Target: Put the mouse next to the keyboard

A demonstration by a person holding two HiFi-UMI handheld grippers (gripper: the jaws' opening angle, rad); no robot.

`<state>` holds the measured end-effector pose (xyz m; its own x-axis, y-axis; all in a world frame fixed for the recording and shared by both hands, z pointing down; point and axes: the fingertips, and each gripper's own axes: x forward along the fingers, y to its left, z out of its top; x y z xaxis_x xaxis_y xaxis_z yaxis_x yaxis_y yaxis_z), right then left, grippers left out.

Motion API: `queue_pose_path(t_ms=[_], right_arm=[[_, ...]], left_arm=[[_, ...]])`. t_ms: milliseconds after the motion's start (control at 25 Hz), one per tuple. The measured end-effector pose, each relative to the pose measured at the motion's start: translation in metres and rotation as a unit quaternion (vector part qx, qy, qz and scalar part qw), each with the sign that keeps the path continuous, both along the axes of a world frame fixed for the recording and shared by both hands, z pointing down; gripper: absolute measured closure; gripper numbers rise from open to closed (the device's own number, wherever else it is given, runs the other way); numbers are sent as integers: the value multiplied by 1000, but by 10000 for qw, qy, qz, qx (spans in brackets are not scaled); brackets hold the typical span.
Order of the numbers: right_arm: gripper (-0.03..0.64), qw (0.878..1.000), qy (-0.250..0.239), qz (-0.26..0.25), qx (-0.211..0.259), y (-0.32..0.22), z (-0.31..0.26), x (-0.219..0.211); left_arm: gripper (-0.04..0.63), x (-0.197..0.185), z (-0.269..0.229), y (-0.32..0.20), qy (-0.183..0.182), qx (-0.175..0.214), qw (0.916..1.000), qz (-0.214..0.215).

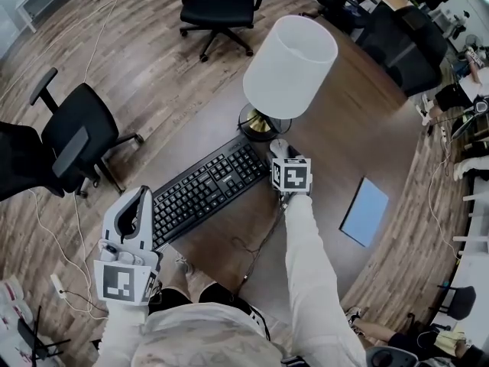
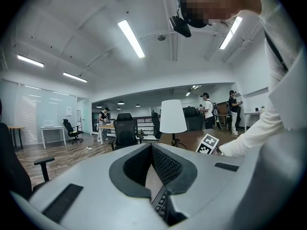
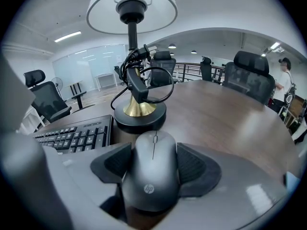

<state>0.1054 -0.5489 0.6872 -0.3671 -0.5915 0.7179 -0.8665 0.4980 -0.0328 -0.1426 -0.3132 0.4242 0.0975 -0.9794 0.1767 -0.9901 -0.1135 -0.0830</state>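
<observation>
A dark grey mouse (image 3: 152, 178) sits between the pads of my right gripper (image 3: 154, 158), which is shut on its two sides. It is just right of the black keyboard (image 3: 76, 137) and in front of the lamp base (image 3: 140, 116). I cannot tell whether it rests on the desk. In the head view the right gripper (image 1: 280, 151) is at the right end of the keyboard (image 1: 202, 189) and hides the mouse. My left gripper (image 1: 142, 196) hovers at the keyboard's near left corner, shut and holding nothing. In the left gripper view its tips (image 2: 151, 147) meet.
A lamp with a white shade (image 1: 290, 66) stands just behind the keyboard's right end. A blue notebook (image 1: 364, 211) lies on the brown desk (image 1: 359, 121) to the right. A cable (image 1: 260, 247) runs toward the near edge. Black office chairs (image 1: 72, 140) stand to the left and behind.
</observation>
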Motion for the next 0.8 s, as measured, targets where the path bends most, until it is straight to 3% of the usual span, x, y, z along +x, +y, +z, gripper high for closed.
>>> queue_pose_path(t_ms=[360, 440, 560, 800], right_arm=[[321, 9971, -656, 159, 362, 11, -38, 3], [404, 9948, -870, 216, 483, 20, -52, 5], [589, 9917, -984, 309, 766, 35, -73, 9], [609, 9830, -1375, 450, 1129, 73, -107, 13]], left_arm=[[589, 1, -11, 11, -79, 135, 9999, -31], [589, 3, -15, 12, -86, 184, 9998, 26], [589, 7, -22, 12, -82, 270, 9995, 144], [589, 12, -35, 17, -51, 450, 9981, 424]])
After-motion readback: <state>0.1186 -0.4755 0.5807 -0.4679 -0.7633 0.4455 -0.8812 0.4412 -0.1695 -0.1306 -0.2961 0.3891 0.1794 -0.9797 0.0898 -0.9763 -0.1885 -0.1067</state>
